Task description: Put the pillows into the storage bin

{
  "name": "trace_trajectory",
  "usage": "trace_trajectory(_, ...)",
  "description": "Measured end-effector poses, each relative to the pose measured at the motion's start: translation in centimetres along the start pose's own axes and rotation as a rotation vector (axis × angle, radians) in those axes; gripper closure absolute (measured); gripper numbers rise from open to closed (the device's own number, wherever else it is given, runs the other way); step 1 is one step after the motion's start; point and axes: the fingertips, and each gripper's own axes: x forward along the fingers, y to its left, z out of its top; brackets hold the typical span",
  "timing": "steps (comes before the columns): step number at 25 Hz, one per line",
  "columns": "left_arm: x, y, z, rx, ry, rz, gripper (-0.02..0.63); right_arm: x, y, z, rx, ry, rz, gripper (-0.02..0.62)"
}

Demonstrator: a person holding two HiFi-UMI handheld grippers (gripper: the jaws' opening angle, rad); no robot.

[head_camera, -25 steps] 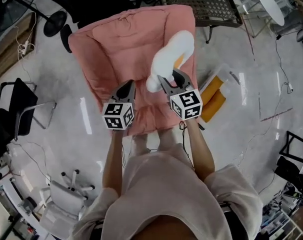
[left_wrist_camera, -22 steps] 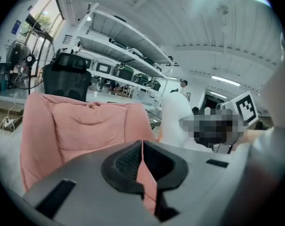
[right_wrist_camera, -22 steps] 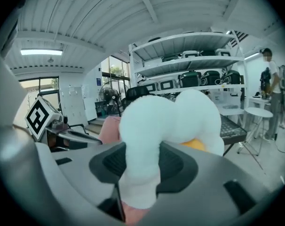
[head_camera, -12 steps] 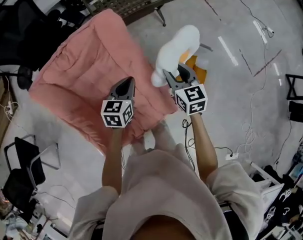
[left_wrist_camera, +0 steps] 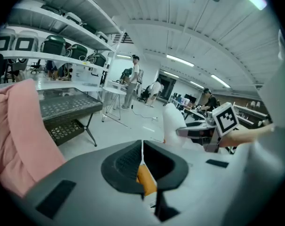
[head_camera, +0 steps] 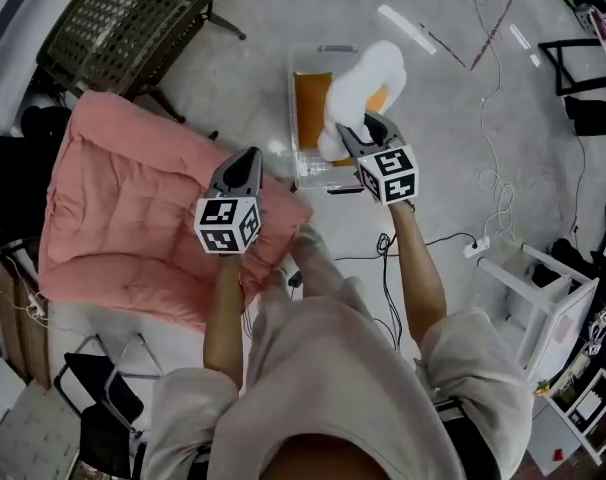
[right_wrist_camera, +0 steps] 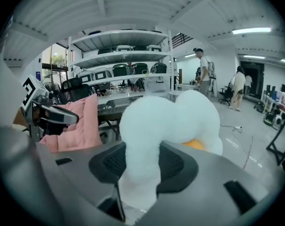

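Head view looks steeply down onto the pink quilted cushion, shared by all 3 views. Left gripper view catches the right gripper right of the cushion; right gripper view catches the left gripper before it.

A pale, glossy floor is seen. On it a clear bin is set, just beside a pink cushion. A mesh rack is stood beyond the cushion, and cables are strewn at the right.

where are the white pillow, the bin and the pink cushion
white pillow [head_camera: 371, 76]: head view, its top lobe
bin [head_camera: 313, 175]: head view, its near end wall
pink cushion [head_camera: 133, 198]: head view, its quilted middle
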Motion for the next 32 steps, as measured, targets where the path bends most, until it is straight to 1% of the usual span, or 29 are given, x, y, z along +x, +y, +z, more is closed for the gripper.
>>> trace_trajectory(4, 3.0, -1.2, -0.5, -0.007, 0.031, -0.034, 0.588, 0.4, -4.4, -4.0, 0.062, 0.059, -0.053, 0.423)
trace_trajectory(6, 3.9, -1.6, -0.8, -0.01, 0.043, -0.043, 0.588, 1.0, -5.8, -6.4, 0.104, 0.089, -0.053, 0.408)
trace_trajectory(7, 4.3, -1.7, -0.9, -0.008, 0.048, -0.045, 0.589, 1.5, -6.4, -7.6, 0.126, 0.107, -0.05, 0.354)
trace_trajectory(9, 4.9, -1.8, -1.1, 0.0, 0.059, -0.046, 0.588, 2.8, -7.5, -9.9, 0.147, 0.146, -0.067, 0.205)
trace_trajectory(10, 5.1, -1.8, -1.1, 0.003, 0.064, -0.045, 0.588, 3.2, -7.8, -10.5, 0.15, 0.158, -0.077, 0.141)
trace_trajectory(15, 4.7, -0.7, -0.8, -0.002, 0.069, -0.028, 0.588, 3.7, -7.4, -10.4, 0.201, 0.143, -0.078, 0.138)
trace_trajectory(21, 2.8, 0.4, -0.4, -0.024, 0.042, 0.009, 0.588, 3.9, -4.4, -9.0, 0.17, 0.134, -0.026, 0.143)
trace_trajectory(25, 0.5, 2.1, -0.5, -0.038, 0.026, 0.041, 0.588, 4.3, -1.6, -6.9, 0.13, 0.108, -0.001, 0.163)
trace_trajectory(28, -2.6, 4.5, 0.3, -0.058, -0.006, 0.102, 0.588, 5.4, 1.8, -3.7, 0.081, 0.077, 0.046, 0.19)
trace_trajectory(32, -8.5, 7.8, 0.8, -0.098, -0.065, 0.215, 0.588, 6.3, 8.4, 0.2, 0.001, 0.036, 0.141, 0.226)
